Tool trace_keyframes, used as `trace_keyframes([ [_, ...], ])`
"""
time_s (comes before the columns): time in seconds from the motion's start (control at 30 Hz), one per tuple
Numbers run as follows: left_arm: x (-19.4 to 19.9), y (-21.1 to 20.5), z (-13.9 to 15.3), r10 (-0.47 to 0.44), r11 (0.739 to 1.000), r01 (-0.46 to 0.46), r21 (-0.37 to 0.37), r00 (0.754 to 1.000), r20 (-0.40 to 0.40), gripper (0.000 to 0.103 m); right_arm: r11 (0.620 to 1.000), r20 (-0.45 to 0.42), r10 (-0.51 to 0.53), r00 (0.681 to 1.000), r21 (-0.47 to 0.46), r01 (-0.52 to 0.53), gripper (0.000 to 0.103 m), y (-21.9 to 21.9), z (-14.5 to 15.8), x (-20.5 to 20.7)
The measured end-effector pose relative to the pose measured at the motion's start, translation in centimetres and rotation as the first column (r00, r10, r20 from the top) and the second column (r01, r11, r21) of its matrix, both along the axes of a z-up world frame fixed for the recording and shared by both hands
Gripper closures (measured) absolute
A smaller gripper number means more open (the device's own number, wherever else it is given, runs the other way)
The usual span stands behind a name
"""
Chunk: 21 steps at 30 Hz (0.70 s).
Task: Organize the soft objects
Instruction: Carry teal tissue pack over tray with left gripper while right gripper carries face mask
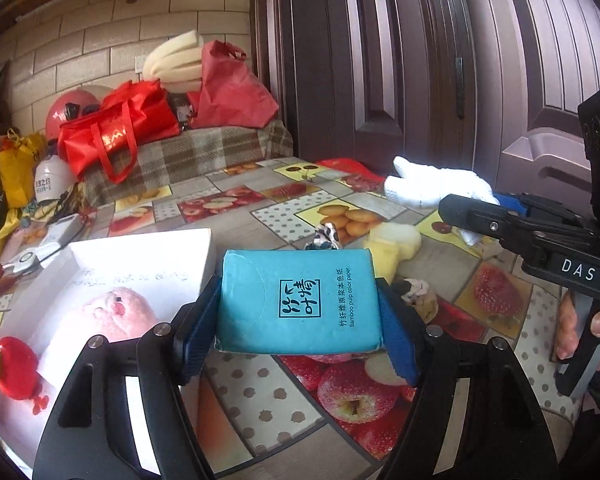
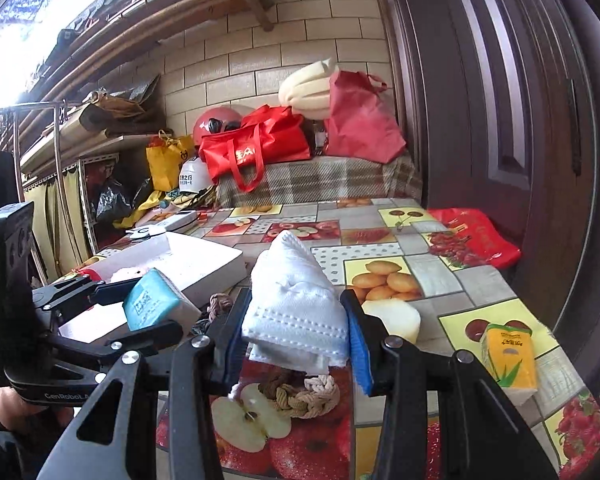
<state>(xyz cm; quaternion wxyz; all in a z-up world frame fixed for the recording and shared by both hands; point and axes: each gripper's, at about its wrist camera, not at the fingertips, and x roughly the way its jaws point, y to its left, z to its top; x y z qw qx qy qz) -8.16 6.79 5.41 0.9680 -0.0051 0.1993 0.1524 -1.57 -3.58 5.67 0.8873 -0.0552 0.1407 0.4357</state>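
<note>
Fruit-print tablecloth [image 1: 260, 396] underneath, brick wall and dark door behind. Blue tissue pack [image 1: 300, 300] is clamped across its short sides by the left gripper [image 1: 300, 320], lifted clear of the cloth; white box [image 1: 148, 252] lies just left of it, so the left hand is nearer. Folded white mask stack [image 2: 296, 312] is pinched in the right gripper [image 2: 296, 340], long axis pointing away. Only the right view shows the yellow tissue pack [image 2: 508, 360] near right and braided rope [image 2: 300, 396] below the mask; pink plush [image 1: 108, 316] in the box is seen clearly only from the left.
</note>
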Motion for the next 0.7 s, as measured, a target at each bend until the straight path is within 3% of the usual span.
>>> trace_keyframes([
  [0.4, -4.7, 3.1, 0.2, 0.11, 0.994, -0.11, -0.013, 0.992, 0.056, 0.03, 1.0, 0.064, -0.02, 0.998, 0.015, 0.019, 0.059, 1.0, 0.3, -1.4],
  [0.7, -7.9, 7.7, -0.2, 0.248, 0.969, -0.247, -0.023, 0.967, 0.065, 0.03, 0.995, 0.081, 0.095, 0.992, -0.035, -0.092, 0.059, 4.5, -0.1, -3.8],
])
